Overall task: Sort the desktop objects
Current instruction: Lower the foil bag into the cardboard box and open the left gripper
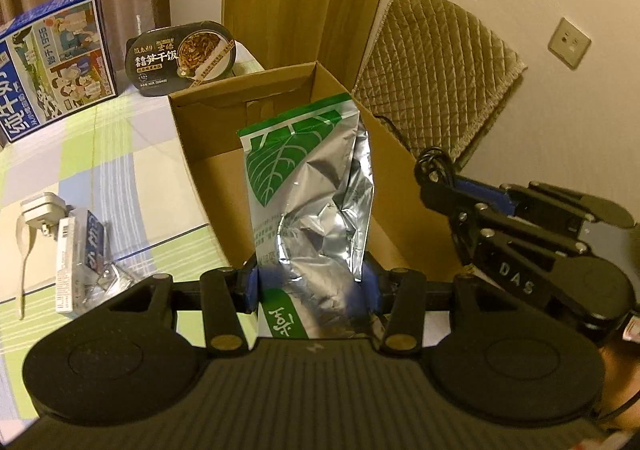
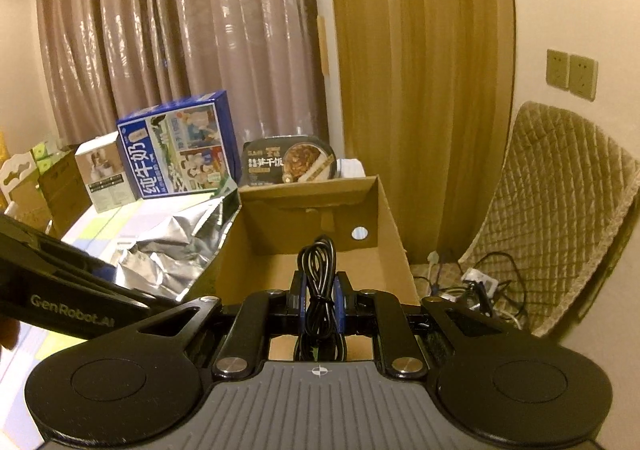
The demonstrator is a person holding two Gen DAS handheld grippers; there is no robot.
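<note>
foil pouch (image 1: 308,186): crinkled silvery foil, glossy, with a smooth green printed leaf
cardboard box (image 1: 400,178): plain brown corrugated card, matt, raw cut edges
cable (image 2: 319,270): black plastic-sheathed cord, slightly shiny
left gripper (image 1: 310,286): matt black plastic links, round metal rivets, ribbed grey housing
fingers (image 2: 342,300): blue pads, soft-looking, dull
milk carton (image 2: 180,148): printed card, satin sheen
desk (image 1: 140,130): checked cloth cover, smooth, matt
curtain (image 2: 180,30): pleated fabric, glossy sheen
cushion (image 1: 436,62): quilted beige cloth, plush
</note>
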